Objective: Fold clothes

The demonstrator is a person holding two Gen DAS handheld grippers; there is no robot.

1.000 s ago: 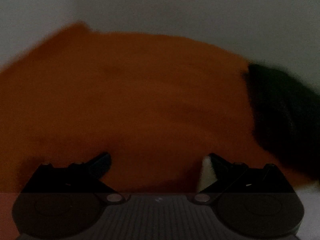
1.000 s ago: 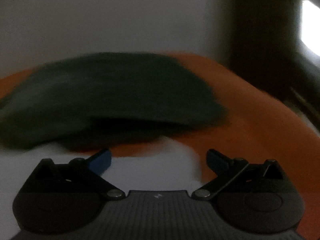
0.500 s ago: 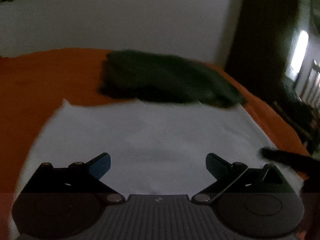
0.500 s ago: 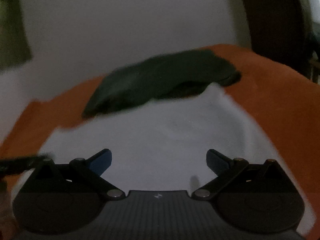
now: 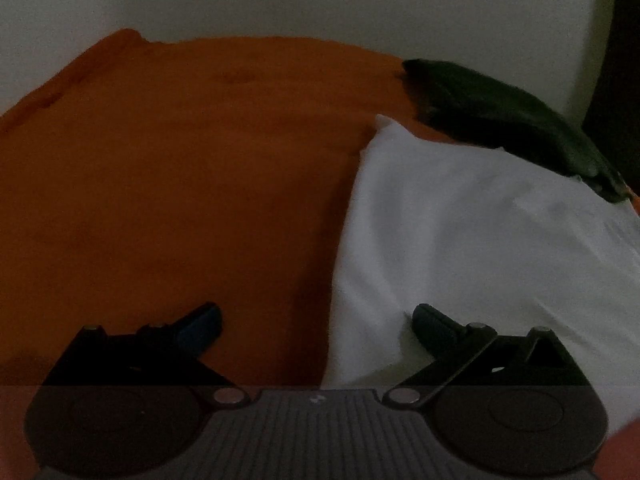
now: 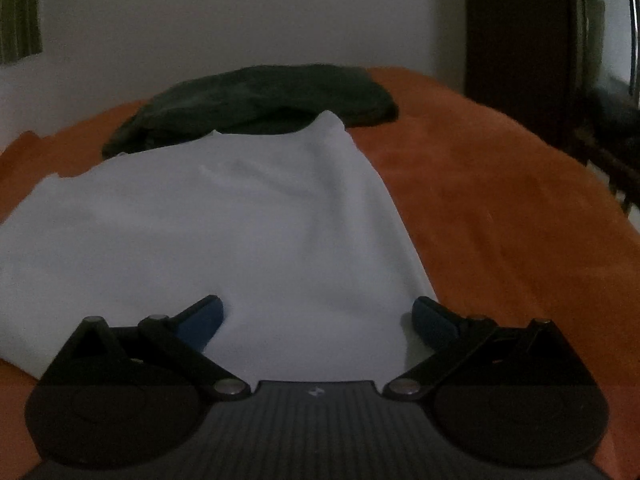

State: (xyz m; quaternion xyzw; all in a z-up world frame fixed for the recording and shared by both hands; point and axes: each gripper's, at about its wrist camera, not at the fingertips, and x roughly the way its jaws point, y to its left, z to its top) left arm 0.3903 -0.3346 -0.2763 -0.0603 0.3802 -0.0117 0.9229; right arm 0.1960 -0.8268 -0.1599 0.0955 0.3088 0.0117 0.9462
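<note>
Left wrist view: left gripper [image 5: 316, 322] spread wide, nothing between the blue-padded fingers [image 5: 200, 326]. Low over an orange bedspread [image 5: 168, 168], with the left finger above bare orange and the right finger above the near left edge of the white garment [image 5: 472, 240]. White garment lying flat on the bedspread, filling the right half of the view, its far corner rising to a small peak. Dark green garment [image 5: 508, 116] bunched just beyond the white garment's far edge, touching or slightly overlapping it. Pale wall [image 5: 320, 0] behind the white garment and the bedspread.

Right wrist view: right gripper [image 6: 318, 318] also spread wide and empty, fingers [image 6: 434, 320] poised over the near right part of the white garment [image 6: 224, 232]; contact with the cloth impossible to tell. Right finger close to the white garment's right edge, orange bedspread [image 6: 500, 200] beyond that edge. Dark green garment [image 6: 256, 100] heaped at the white garment's far side, with a white corner lapping up against it. Dark wooden furniture [image 6: 520, 40] far right of the white garment; striped curtain [image 6: 20, 8] far upper left.
</note>
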